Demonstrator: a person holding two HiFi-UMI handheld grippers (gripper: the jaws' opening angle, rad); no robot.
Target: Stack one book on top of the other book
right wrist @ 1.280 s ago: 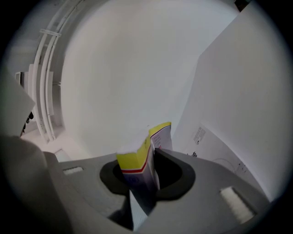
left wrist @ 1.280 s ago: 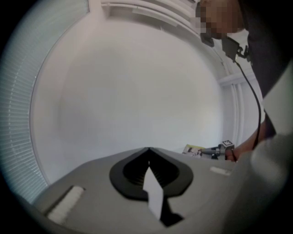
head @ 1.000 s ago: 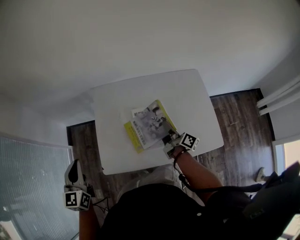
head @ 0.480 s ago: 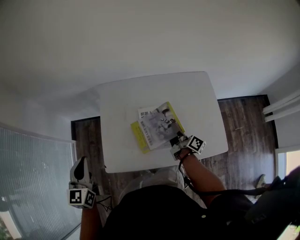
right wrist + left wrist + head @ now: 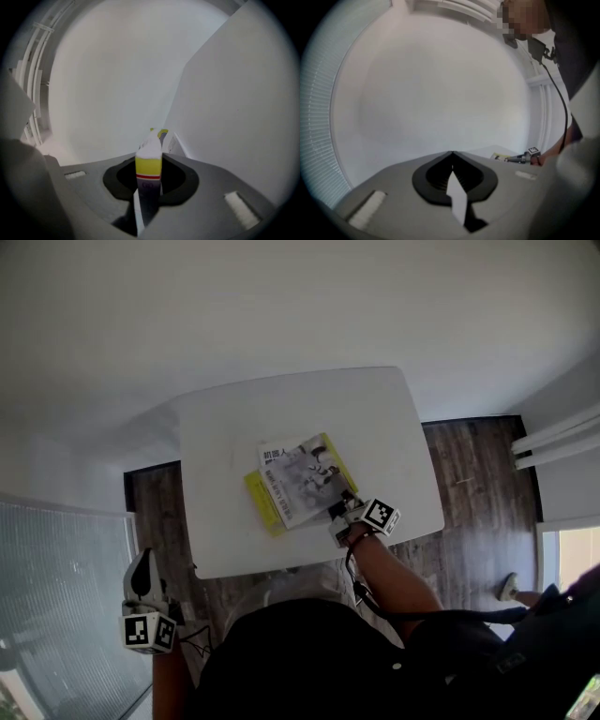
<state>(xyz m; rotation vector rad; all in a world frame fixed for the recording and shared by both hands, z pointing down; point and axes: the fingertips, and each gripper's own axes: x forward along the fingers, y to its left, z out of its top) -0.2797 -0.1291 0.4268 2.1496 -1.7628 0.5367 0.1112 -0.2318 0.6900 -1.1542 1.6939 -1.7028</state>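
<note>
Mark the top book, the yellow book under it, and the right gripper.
top book (image 5: 302,482): head view, middle of its grey cover.
yellow book (image 5: 261,498): head view, exposed left strip.
right gripper (image 5: 340,509): head view, between the fingertips at the top book's corner.

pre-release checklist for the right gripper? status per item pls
1. Grip: right gripper clamped on grey photo-cover book, near corner: ok.
2. Overlap: that book is over the yellow-cover book, edges not flush: ok.
3. Top book lying flat: cannot tell.
4. Both books inside the white table edges: ok.
5. Clearance: left gripper shut, empty, off the table: ok.
</note>
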